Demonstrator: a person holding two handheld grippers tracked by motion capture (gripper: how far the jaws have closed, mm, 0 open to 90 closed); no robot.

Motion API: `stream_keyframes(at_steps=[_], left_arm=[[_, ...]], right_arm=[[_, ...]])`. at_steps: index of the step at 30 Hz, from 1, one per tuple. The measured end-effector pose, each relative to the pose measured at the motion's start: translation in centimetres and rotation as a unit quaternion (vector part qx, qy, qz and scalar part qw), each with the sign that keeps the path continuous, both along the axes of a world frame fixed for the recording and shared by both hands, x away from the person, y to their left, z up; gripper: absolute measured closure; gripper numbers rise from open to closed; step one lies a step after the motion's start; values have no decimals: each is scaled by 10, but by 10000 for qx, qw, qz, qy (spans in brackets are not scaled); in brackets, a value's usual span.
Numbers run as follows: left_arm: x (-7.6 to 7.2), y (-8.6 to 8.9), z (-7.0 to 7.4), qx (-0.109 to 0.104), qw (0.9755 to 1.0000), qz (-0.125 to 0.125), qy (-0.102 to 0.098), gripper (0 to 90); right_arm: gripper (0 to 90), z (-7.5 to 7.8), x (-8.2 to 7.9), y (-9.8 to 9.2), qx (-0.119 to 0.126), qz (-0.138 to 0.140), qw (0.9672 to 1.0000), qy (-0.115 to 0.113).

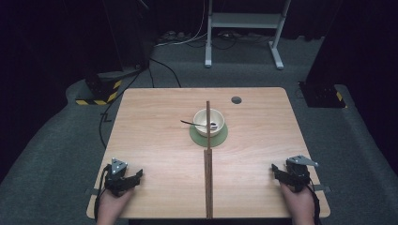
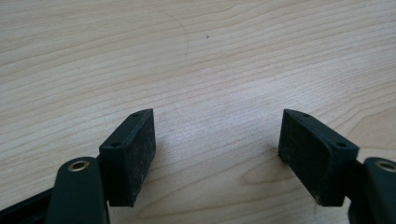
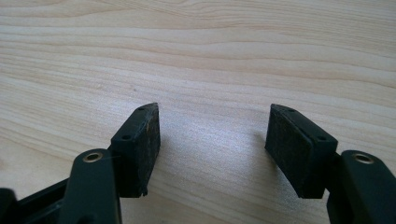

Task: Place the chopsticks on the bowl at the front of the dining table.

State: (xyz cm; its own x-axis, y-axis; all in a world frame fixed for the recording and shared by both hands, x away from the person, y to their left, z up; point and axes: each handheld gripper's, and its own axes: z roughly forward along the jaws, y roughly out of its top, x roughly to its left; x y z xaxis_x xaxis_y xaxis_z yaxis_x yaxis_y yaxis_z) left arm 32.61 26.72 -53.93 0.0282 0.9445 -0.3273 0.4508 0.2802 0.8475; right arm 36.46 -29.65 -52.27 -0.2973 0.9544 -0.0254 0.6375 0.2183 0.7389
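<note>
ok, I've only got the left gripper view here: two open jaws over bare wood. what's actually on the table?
Observer: A white bowl on a green mat, mid-table, beyond both grippers.
Operator: anything in the bowl?
Observer: A dark spoon, handle pointing left over the rim.
Operator: where's the other gripper?
Observer: The right gripper rests near the table's front right corner, jaws open, nothing between them.
Operator: anything between the two?
Observer: A long wooden strip runs from the front edge up across the bowl.
</note>
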Motion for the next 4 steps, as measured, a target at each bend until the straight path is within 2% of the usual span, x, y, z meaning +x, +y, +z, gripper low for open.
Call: stream_keyframes(at_steps=[2,3,4], left_arm=[[0,0,0,-14,10000,-6,-4,277],[-2,2,0,156,9998,-92,87,278],[-2,2,0,156,9998,-92,87,278]], right_arm=[[360,0,0,0,21,-11,10000,1],[362,0,0,1,18,-2,10000,-19],[364,0,-1,1,41,-12,10000,7]])
